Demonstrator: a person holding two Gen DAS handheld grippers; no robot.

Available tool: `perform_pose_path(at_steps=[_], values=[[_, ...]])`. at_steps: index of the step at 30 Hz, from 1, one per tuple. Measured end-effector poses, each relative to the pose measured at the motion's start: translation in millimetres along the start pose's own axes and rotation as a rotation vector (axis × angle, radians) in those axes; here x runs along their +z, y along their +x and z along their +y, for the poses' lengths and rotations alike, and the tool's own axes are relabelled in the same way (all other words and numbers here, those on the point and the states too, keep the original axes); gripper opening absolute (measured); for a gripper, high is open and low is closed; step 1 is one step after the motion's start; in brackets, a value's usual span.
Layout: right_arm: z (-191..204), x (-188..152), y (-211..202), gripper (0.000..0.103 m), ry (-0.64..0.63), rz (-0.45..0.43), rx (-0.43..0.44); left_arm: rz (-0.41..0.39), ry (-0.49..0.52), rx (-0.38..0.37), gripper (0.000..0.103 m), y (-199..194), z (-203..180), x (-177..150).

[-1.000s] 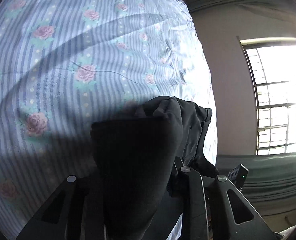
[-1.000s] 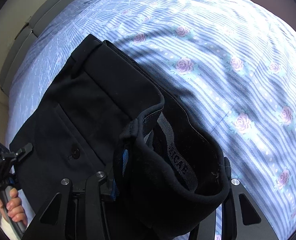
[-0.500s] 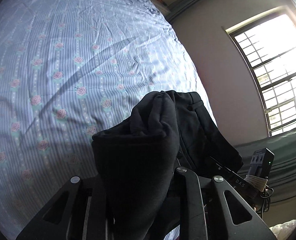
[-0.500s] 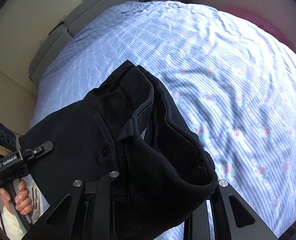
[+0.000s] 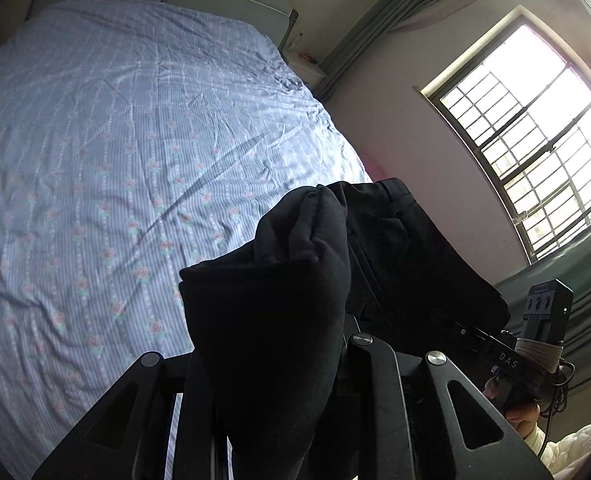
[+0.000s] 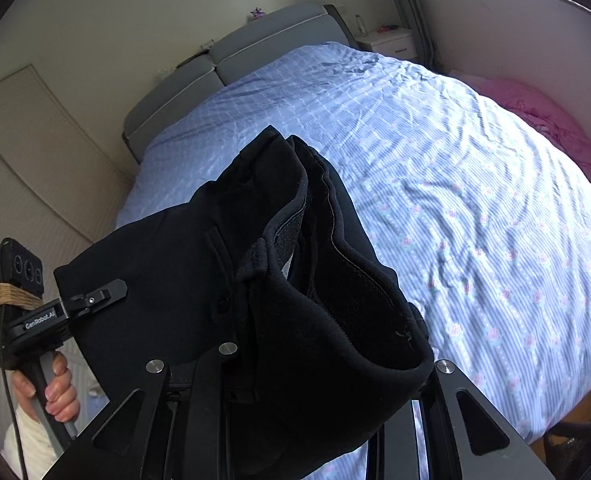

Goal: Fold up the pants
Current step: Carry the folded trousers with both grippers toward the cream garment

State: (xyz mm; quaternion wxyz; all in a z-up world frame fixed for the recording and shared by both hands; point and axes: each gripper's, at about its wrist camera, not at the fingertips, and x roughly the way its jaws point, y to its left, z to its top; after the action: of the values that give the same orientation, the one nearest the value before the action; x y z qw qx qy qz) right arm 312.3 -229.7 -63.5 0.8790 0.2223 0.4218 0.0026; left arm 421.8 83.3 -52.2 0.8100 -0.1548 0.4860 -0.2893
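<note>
both grippers, left (image 5: 279, 420) and right (image 6: 307, 412), clamp bunched, matte black pants (image 6: 199, 272) above striped floral sheet (image 6: 475, 208).

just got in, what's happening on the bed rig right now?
A person holds a handheld tool in each hand, and both are clamped on a pair of black pants, held up in the air above the bed. The left tool grips one bunched end; the right tool grips the waistband end, its opening gaping toward the camera. The pants hang between the two, clear of the floral striped sheet. No fold has been laid down yet.
</note>
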Motion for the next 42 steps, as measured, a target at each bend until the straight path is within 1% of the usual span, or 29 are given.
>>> perform_pose_path(at_steps=[3, 7, 11, 13, 15, 20, 23, 26, 27, 30, 34, 38, 40, 42], values=[[30, -11, -9, 0.027, -0.036, 0.018, 0.031, -0.040, -0.025, 0.024, 0.023, -33, 4, -26], [59, -27, -14, 0.027, -0.109, 0.064, 0.086, -0.098, -0.131, 0.067, 0.023, -74, 22, -66], [90, -49, -13, 0.027, -0.209, 0.111, 0.170, -0.156, -0.226, 0.125, 0.023, -110, 41, -108], [107, -63, -11, 0.027, -0.243, 0.133, 0.208, -0.178, -0.283, 0.137, 0.023, -129, 56, -127], [123, -74, -8, 0.027, -0.265, 0.155, 0.226, -0.199, -0.339, 0.152, 0.023, -146, 73, -142], [187, -102, 1, 0.027, -0.341, 0.216, 0.275, -0.249, -0.408, 0.186, 0.023, -192, 116, -169], [235, -123, 12, 0.027, -0.368, 0.230, 0.286, -0.234, -0.425, 0.186, 0.023, -219, 153, -175], [280, -145, 22, 0.027, -0.351, 0.221, 0.286, -0.210, -0.426, 0.170, 0.023, -249, 192, -176], [289, -148, 30, 0.027, -0.334, 0.218, 0.274, -0.205, -0.414, 0.168, 0.023, -261, 201, -176], [329, -174, 35, 0.027, -0.277, 0.217, 0.275, -0.196, -0.349, 0.211, 0.023, -292, 223, -173], [374, -197, 42, 0.027, -0.285, 0.221, 0.280, -0.187, -0.367, 0.221, 0.023, -321, 257, -174], [420, -217, 42, 0.027, -0.359, 0.228, 0.297, -0.212, -0.421, 0.219, 0.023, -342, 290, -180], [434, -223, 43, 0.027, -0.388, 0.227, 0.313, -0.221, -0.456, 0.230, 0.023, -350, 304, -182], [446, -231, 44, 0.027, -0.394, 0.232, 0.333, -0.226, -0.447, 0.239, 0.023, -356, 316, -180]])
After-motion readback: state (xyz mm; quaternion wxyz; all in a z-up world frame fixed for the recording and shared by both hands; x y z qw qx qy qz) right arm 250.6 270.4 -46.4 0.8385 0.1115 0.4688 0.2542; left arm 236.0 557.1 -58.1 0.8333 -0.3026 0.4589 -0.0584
